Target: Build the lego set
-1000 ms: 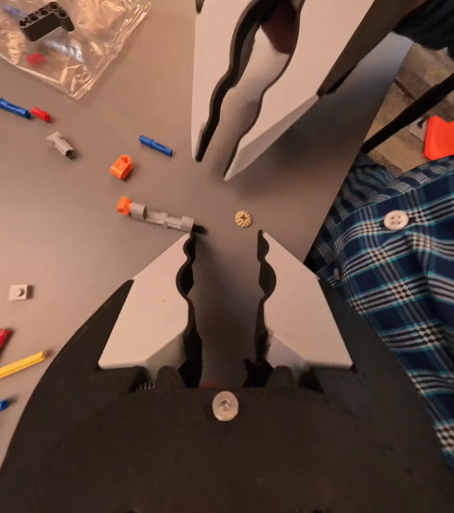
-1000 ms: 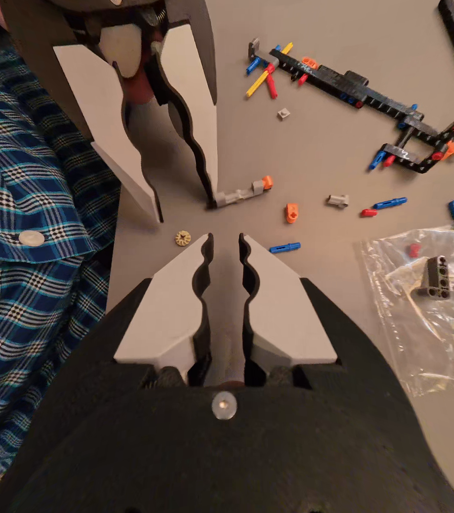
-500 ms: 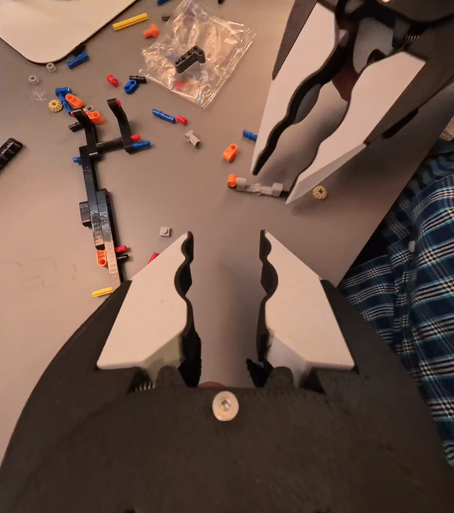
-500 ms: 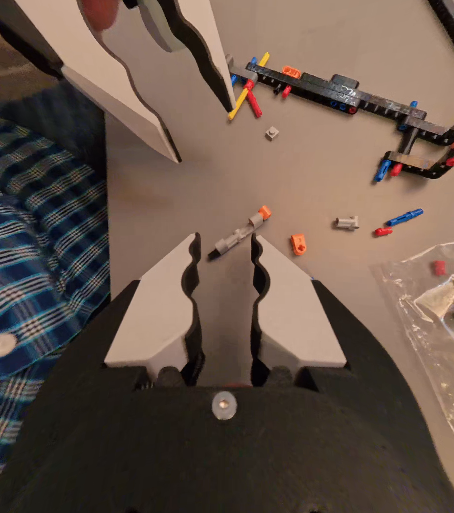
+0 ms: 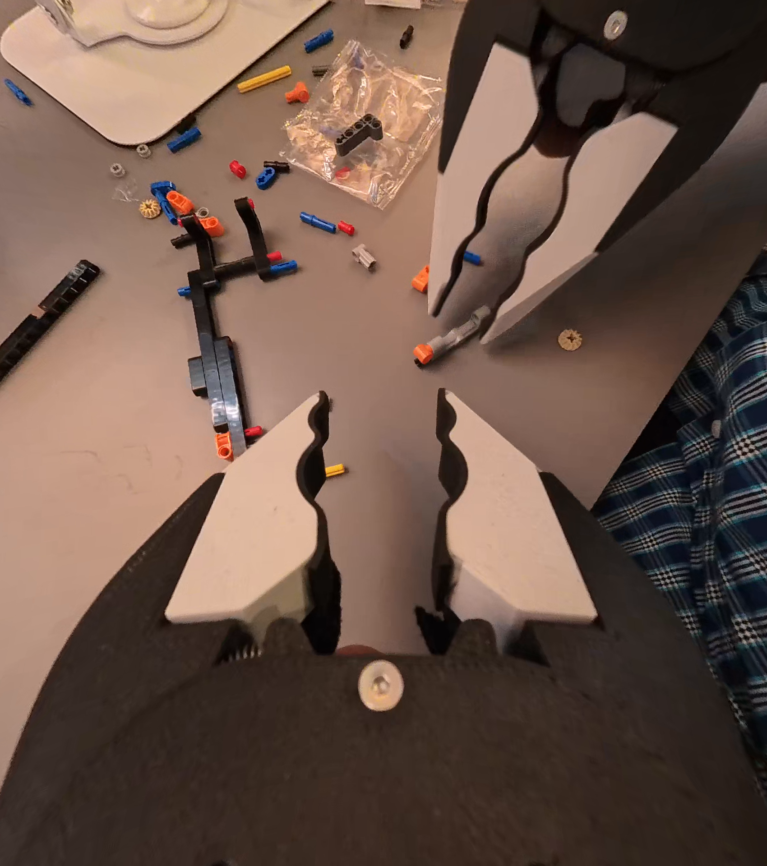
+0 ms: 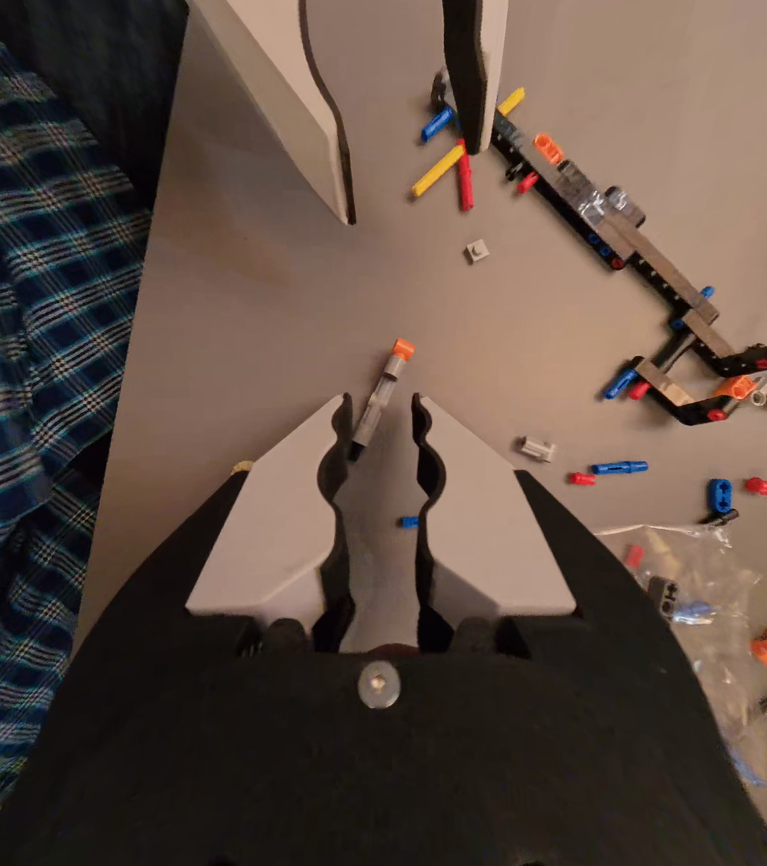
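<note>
A short grey axle piece with an orange end (image 6: 388, 375) lies on the grey table (image 6: 255, 304). My right gripper (image 6: 380, 398) is open, and its tips straddle the piece's grey and black end without closing on it. In the left wrist view the same piece (image 5: 449, 339) pokes out from between the right gripper's tips (image 5: 462, 323). My left gripper (image 5: 381, 398) is open and empty, held above the table short of the piece. It also shows at the top of the right wrist view (image 6: 412, 185). The long black lego frame (image 5: 217, 328) lies to the left.
A tan gear (image 5: 570, 338) lies near the table edge, by a person's plaid shirt (image 5: 724, 468). Loose blue, red, orange and yellow pins are scattered around. There is also a clear bag holding a black beam (image 5: 363, 136), a long black beam (image 5: 27, 332) and a white board (image 5: 138, 84). Tip to tip, the grippers are about 7 cm apart. The tan gear (image 5: 570, 338) sits 6 cm or so from the ends of my right fingers.
My left gripper has pulled back and up, so much more of the table shows. My right gripper has come down over the grey and orange piece, which has turned to point along its fingers.
</note>
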